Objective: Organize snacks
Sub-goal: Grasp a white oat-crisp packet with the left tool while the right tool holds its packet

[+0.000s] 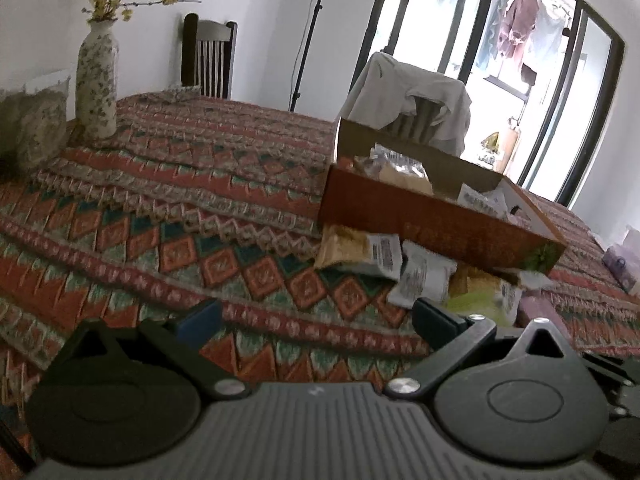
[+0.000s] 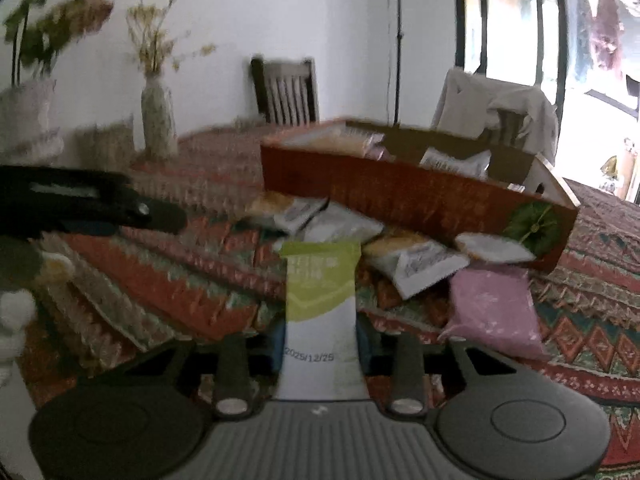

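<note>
A red-brown cardboard box (image 1: 420, 220) (image 2: 400, 196) holding several snack packets sits tilted on a patterned tablecloth. More packets lie piled against its front: white and yellow ones (image 1: 360, 248) (image 2: 416, 260) and a pink one (image 2: 496, 312). My right gripper (image 2: 320, 342) is shut on a green and white packet (image 2: 320, 292) that stands upright between its fingers, in front of the pile. My left gripper (image 1: 316, 320) is open with nothing between its fingers, low over the cloth to the left of the pile. It also shows as a dark shape, the left gripper (image 2: 92, 200), at the left edge of the right wrist view.
A flowered vase (image 1: 96, 84) (image 2: 158, 120) and a cushion (image 1: 40, 128) stand at the table's far left. A dark wooden chair (image 1: 208, 56) and a chair draped with pale cloth (image 1: 412, 100) stand behind. A thin pole (image 1: 308, 36) rises by the wall.
</note>
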The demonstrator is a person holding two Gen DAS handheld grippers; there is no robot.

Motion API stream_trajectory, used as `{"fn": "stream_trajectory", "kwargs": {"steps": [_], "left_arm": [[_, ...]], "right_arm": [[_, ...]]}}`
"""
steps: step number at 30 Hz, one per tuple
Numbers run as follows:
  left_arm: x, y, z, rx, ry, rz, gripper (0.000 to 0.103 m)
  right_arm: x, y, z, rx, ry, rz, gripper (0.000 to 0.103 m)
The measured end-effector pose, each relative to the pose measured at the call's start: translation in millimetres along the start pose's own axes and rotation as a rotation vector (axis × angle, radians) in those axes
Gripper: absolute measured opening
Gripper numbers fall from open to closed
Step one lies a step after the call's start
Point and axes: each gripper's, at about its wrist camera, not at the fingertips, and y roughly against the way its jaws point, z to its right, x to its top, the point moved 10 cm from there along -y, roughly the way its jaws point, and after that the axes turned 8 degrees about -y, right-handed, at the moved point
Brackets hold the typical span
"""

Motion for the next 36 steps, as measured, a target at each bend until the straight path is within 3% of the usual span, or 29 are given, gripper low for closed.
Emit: {"fn": "stream_trajectory", "kwargs": {"steps": [10, 19, 25, 31, 36], "left_arm": [[34, -59, 10, 0.015, -0.035, -0.070, 0.103], [39, -113, 26, 0.042, -0.073, -0.138, 0.103], [32, -129, 25, 0.048, -0.065, -0.147, 0.103], [28, -135, 34, 0.072, -0.146, -0.128, 0.103], [27, -135, 36, 0.064, -0.149, -0.124, 0.103]], "right_arm": [[35, 15, 61, -0.134, -0.104, 0.141, 0.034], [65, 9, 121, -0.259, -0.178, 0.237, 0.035], [64, -4, 130, -0.207, -0.220, 0.273, 0.035], [59, -8, 129, -0.162, -0.251, 0.266, 0.035], [59, -6, 127, -0.159, -0.246, 0.274, 0.035]]}}
